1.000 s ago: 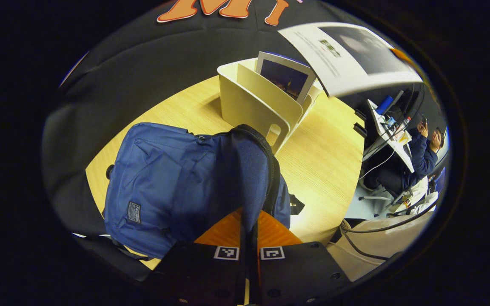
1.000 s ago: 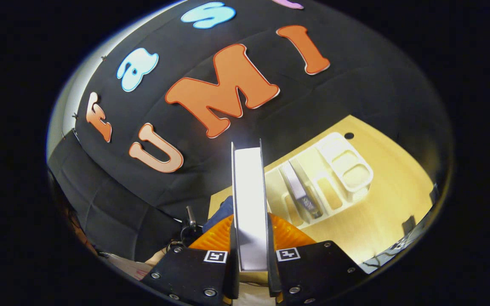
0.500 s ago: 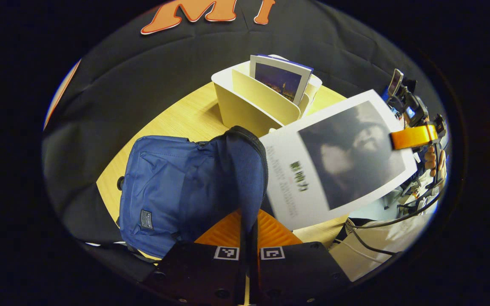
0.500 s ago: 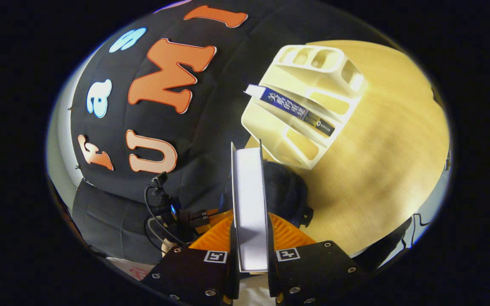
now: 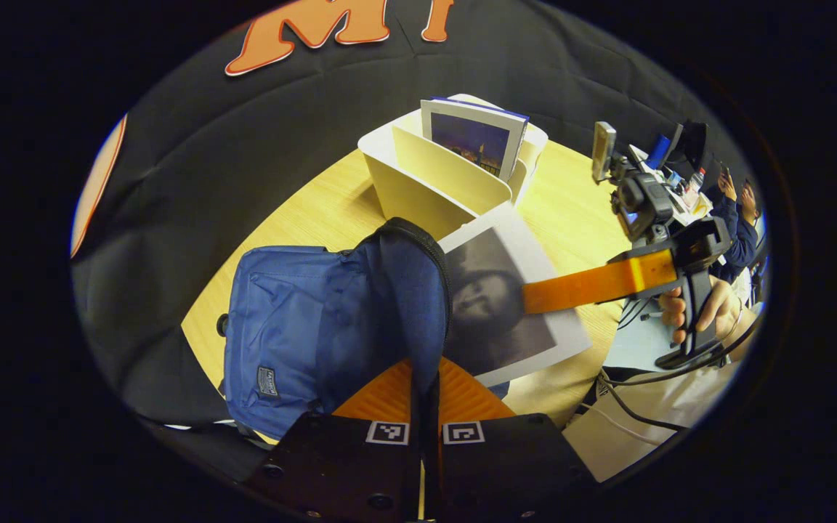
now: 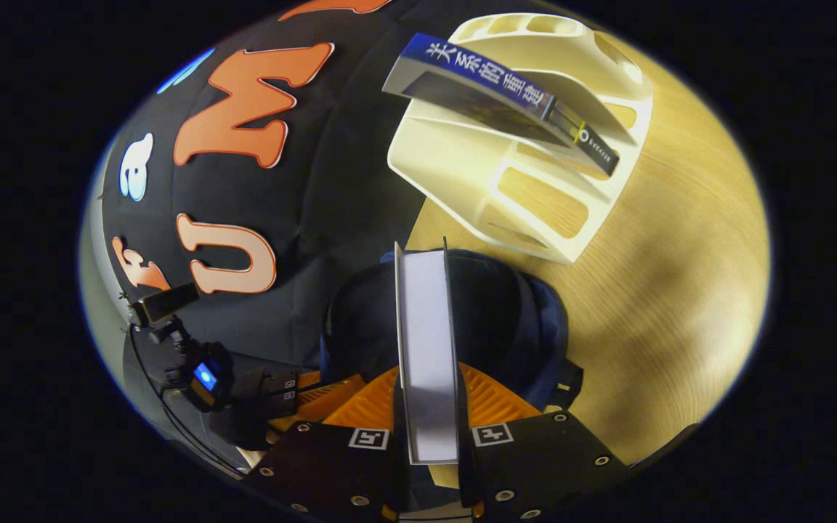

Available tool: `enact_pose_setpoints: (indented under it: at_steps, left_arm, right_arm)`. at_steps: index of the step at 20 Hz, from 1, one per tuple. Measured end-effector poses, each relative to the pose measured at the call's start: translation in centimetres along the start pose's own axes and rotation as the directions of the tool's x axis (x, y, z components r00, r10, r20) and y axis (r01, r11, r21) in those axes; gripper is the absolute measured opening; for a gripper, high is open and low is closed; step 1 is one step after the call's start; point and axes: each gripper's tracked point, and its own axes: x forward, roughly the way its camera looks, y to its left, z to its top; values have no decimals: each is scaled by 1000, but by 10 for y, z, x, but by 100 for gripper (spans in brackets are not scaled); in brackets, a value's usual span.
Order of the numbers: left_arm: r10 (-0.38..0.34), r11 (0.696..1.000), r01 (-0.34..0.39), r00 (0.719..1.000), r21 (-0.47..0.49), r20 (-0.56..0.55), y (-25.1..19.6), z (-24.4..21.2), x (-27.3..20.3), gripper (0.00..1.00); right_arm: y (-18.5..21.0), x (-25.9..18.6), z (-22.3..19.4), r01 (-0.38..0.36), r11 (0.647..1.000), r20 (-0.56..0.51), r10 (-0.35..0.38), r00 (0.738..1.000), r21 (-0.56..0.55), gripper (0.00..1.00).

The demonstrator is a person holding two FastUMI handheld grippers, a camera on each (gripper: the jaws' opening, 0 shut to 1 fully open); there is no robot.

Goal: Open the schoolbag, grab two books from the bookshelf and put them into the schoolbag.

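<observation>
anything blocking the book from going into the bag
Nothing visible does. The left gripper holds the blue fabric schoolbag open by its rim, and the white-covered book in the right gripper is partway into the dark opening.

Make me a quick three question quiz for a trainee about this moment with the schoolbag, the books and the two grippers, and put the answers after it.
1. True or false: the right gripper is shut on a book.
2. Which thing does the left gripper pinch? A. the bookshelf, B. the flap of the blue schoolbag, C. a book.
3. Fill in: one book with a blue spine stands in the cream ______ on the table.

Key
1. True: both fingers press on its sides, and its far end is over the schoolbag's open mouth.
2. B.
3. bookshelf.
</observation>
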Motion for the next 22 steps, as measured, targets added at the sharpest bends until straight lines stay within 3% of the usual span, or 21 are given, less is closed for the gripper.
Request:
enact_pose_setpoints:
  at_steps: [10, 11, 12, 16, 20, 21, 22]
  left_arm:
    - [-2, 1000, 3, 999, -31, 33, 8, 12, -19, 2]
    - [1, 1000, 0, 999, -30, 37, 9, 14, -21, 2]
    - [5, 999, -3, 999, -32, 41, 10, 14, -22, 2]
    - [4, 999, -2, 999, -53, 40, 14, 12, -25, 2]
    - [2, 998, 0, 999, -56, 45, 18, 16, -26, 2]
    - [1, 999, 1, 999, -54, 45, 18, 16, -25, 2]
    - [-1, 999, 3, 999, -53, 44, 18, 15, -25, 2]
  right_arm:
    - [14, 85, -15, 39, 999, -1, -39, 999, -18, 27]
    - [16, 90, -15, 47, 999, 0, -47, 999, -24, 39]
    - [14, 93, -16, 65, 997, -4, -65, 998, -29, 27]
    - [-6, 92, -19, 188, 978, -34, -191, 981, -91, 41]
    - [-17, 84, -22, 233, 969, -70, -239, 968, -86, 51]
    - [-17, 80, -21, 238, 967, -73, -245, 967, -85, 44]
    - [-16, 77, -19, 238, 968, -71, -244, 967, -83, 69]
